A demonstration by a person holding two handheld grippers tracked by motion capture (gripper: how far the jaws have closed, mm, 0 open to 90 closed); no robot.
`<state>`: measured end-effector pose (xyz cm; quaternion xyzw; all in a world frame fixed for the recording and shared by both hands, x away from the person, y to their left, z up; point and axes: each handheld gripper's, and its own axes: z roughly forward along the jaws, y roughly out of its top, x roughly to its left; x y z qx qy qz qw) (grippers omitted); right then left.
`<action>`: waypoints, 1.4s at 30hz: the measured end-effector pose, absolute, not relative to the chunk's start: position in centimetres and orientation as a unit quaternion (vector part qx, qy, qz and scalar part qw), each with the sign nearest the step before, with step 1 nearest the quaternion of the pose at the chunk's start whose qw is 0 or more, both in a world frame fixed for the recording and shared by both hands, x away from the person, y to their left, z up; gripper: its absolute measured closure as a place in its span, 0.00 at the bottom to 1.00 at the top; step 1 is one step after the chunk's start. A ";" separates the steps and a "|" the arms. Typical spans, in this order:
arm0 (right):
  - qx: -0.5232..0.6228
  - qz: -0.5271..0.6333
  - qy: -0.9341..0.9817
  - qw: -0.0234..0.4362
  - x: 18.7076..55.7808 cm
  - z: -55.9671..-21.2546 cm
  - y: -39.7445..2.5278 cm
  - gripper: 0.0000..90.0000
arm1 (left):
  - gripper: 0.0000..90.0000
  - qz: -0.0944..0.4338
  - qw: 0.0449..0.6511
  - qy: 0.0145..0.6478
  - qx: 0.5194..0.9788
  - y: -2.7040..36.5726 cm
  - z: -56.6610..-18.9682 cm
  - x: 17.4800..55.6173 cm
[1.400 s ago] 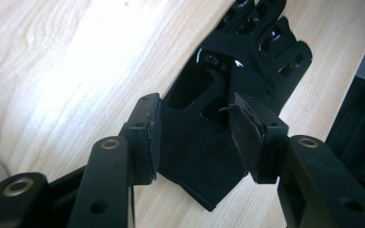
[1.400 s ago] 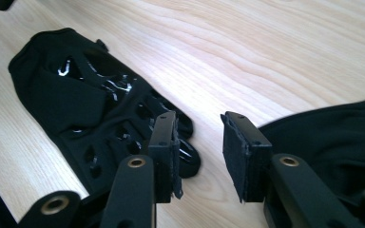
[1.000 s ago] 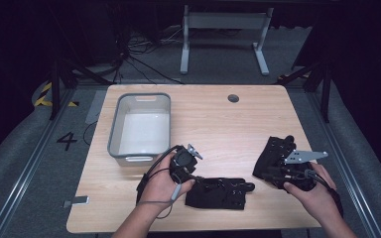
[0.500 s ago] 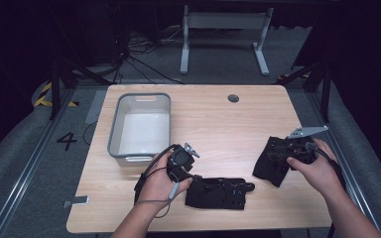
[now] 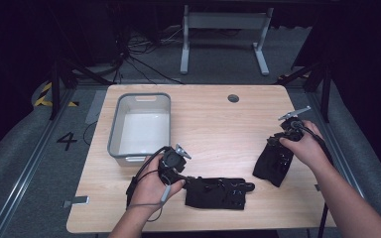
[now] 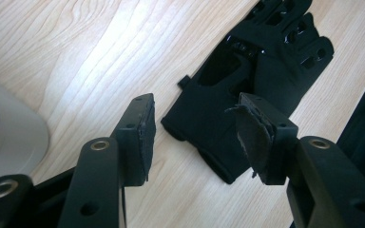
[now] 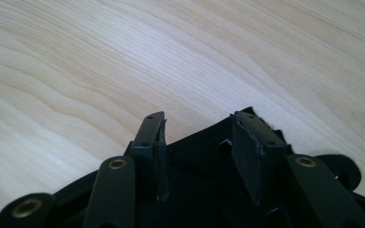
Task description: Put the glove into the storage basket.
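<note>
Left gripper (image 6: 195,137) fingers wide above a black glove (image 6: 247,90), right gripper (image 7: 202,152) fingers wide over another glove (image 5: 274,161), wooden tabletop (image 5: 213,124), grey bin (image 5: 139,126)

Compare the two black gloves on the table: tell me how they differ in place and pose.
The near glove lies flat, lengthwise along the table's front edge, by the left gripper; the far glove lies slanted near the right edge, under the right gripper. The near glove is spread out; the far glove looks bunched. Both are black and rest on the wood.
</note>
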<state>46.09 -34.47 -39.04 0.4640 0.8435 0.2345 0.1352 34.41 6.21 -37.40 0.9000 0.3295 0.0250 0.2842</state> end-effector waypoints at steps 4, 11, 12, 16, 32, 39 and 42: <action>0.470 0.209 0.847 0.133 47.5 -39.8 -34.7 0.63 | 0.54 0.026 0.282 0.335 0.899 6.7 -37.5 34.3; 0.486 0.196 0.842 0.129 48.7 -40.6 -35.0 0.60 | 0.53 0.026 0.276 0.342 0.898 6.9 -37.8 34.1; 0.485 0.195 0.843 0.127 48.9 -40.8 -35.2 0.60 | 0.53 0.027 0.273 0.342 0.899 6.9 -37.8 34.1; 0.492 0.187 0.841 0.124 49.5 -41.5 -35.5 0.58 | 0.52 0.035 0.261 0.344 0.901 6.8 -38.1 34.3; 0.522 0.177 0.827 0.109 50.1 -42.7 -34.9 0.76 | 0.52 0.029 0.262 0.339 0.903 6.4 -38.3 34.5; 0.525 0.186 0.824 0.103 50.1 -42.8 -34.6 0.92 | 0.52 0.026 0.261 0.336 0.905 6.2 -38.4 34.6; 0.525 0.187 0.824 0.108 50.0 -42.7 -34.6 0.94 | 0.52 0.024 0.263 0.336 0.904 6.1 -38.5 34.6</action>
